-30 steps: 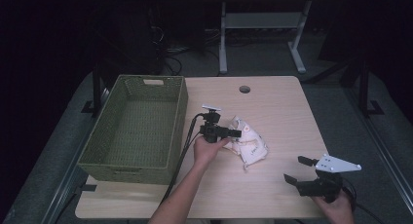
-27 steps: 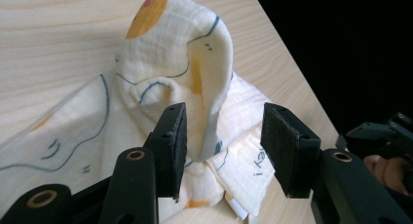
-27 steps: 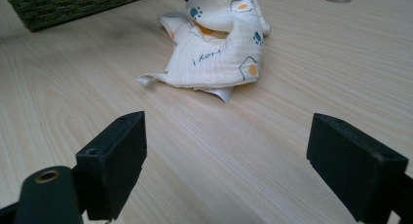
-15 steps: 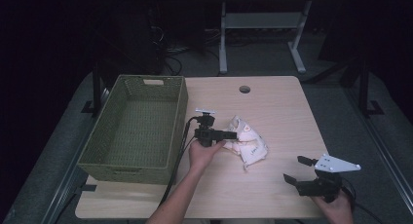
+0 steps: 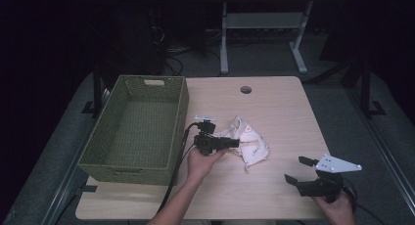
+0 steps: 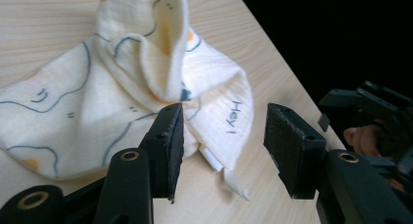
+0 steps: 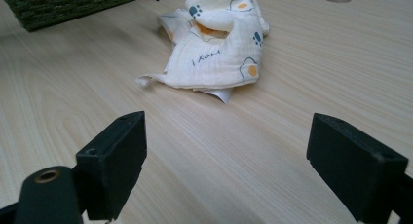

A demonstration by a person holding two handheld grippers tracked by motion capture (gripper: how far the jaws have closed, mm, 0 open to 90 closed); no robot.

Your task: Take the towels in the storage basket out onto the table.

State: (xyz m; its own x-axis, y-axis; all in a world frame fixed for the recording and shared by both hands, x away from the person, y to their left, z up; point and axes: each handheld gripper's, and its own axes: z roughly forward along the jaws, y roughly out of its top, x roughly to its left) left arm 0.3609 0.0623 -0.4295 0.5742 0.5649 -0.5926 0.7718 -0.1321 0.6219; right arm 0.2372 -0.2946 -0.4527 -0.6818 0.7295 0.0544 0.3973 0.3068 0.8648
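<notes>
Scene: we look down on a light wooden table with a green woven basket at its left and a crumpled cream cloth printed with small cartoon shapes near the middle.

Cloth, place: it lies on the bare tabletop just right of the basket, apart from its wall, and well left of the right gripper.

Left gripper: held level at the cloth's left edge. In the left gripper view its jaws have just been opening and now stand apart, with a fold of cloth lying between them; the pads do not appear to press on it, so we read the grip as released.

Right gripper, jaws: in the right gripper view they are spread wide over bare wood, holding nothing, at the near right of the table.

Progress: we judge the work to be at an early or middle stage. The cloth is bunched, neither spread flat nor folded, and the basket is empty. If the cloth is meant for the basket, picking it up and carrying it left is all yet to do.

Cloth, long axis: roughly from far left to near right across the table, as seen from above.

Cloth, pointing: a raised peak stands at the far end; a thin tail trails out at the near end.
</notes>
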